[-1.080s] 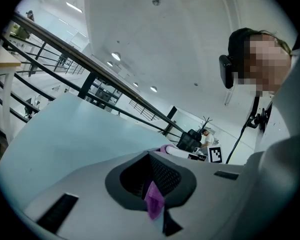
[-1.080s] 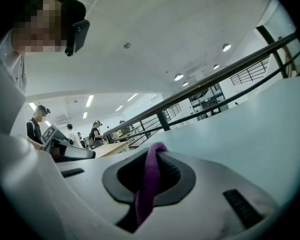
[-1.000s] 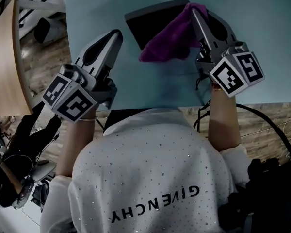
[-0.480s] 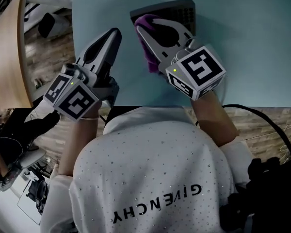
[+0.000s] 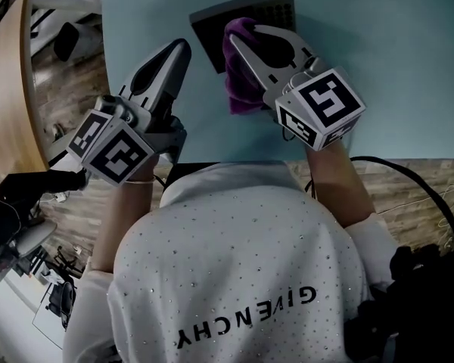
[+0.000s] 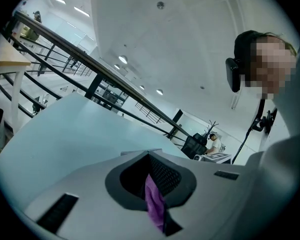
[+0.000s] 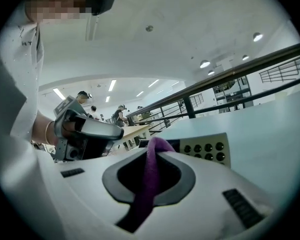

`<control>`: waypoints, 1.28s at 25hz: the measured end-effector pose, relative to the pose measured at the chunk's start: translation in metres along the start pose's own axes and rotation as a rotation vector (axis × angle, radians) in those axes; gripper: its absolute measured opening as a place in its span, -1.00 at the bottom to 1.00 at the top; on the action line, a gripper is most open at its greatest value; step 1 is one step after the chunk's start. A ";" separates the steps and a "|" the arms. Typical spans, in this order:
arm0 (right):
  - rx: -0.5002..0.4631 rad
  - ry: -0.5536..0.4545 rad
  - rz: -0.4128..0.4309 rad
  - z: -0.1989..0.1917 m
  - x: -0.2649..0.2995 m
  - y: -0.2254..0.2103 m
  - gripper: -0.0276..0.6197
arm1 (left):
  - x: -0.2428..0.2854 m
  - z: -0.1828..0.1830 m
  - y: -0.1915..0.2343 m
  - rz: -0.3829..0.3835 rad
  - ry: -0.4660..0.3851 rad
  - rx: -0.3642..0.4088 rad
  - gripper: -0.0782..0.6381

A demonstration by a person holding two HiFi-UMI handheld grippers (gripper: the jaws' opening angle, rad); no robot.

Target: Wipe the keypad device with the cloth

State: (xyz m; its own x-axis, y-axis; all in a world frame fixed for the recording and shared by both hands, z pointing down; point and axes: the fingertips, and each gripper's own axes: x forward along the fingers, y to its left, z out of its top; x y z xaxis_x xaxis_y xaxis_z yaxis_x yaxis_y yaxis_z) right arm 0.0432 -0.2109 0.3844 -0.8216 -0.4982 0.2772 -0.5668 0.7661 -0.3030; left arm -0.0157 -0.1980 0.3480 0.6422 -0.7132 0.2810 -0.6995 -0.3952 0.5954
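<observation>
A dark keypad device [image 5: 210,27] lies on the light blue table [image 5: 393,66] at the far middle; its round buttons [image 7: 207,148] show in the right gripper view. My right gripper [image 5: 234,33] is shut on a purple cloth [image 5: 242,82] and holds it over the device's near part. The cloth [image 7: 149,179] runs through the jaw opening. My left gripper [image 5: 181,49] hovers left of the device, jaws together, holding nothing. In the left gripper view a purple strip of the cloth [image 6: 154,201] and the dark device show through the gap behind the left gripper's [image 6: 150,153] tips.
The table's near edge [image 5: 234,162] runs just in front of the person's body. A tan wooden tabletop [image 5: 7,89] stands at the left over the wood floor. Black cables [image 5: 408,174] trail at the right. Railings [image 6: 115,84] stand beyond the table.
My right gripper has swung left with the cloth, from the device's right end to its left and middle part. The left gripper has stayed where it was.
</observation>
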 end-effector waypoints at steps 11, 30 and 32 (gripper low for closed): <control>0.056 -0.052 -0.124 0.003 -0.035 -0.037 -0.87 | 0.004 0.001 -0.008 -0.044 0.011 0.016 -0.78; 0.096 -0.147 -0.072 0.020 -0.041 -0.031 -0.87 | 0.002 -0.001 -0.008 -0.046 0.018 0.034 -0.78; 0.070 -0.126 0.009 0.018 -0.027 -0.012 -0.87 | 0.003 -0.001 -0.006 -0.037 0.019 0.031 -0.78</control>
State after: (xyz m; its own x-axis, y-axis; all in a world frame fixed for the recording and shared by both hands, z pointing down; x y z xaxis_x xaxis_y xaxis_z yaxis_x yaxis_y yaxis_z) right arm 0.0707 -0.2139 0.3642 -0.8250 -0.5423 0.1586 -0.5590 0.7426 -0.3689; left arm -0.0091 -0.1967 0.3460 0.6734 -0.6868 0.2737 -0.6842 -0.4388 0.5825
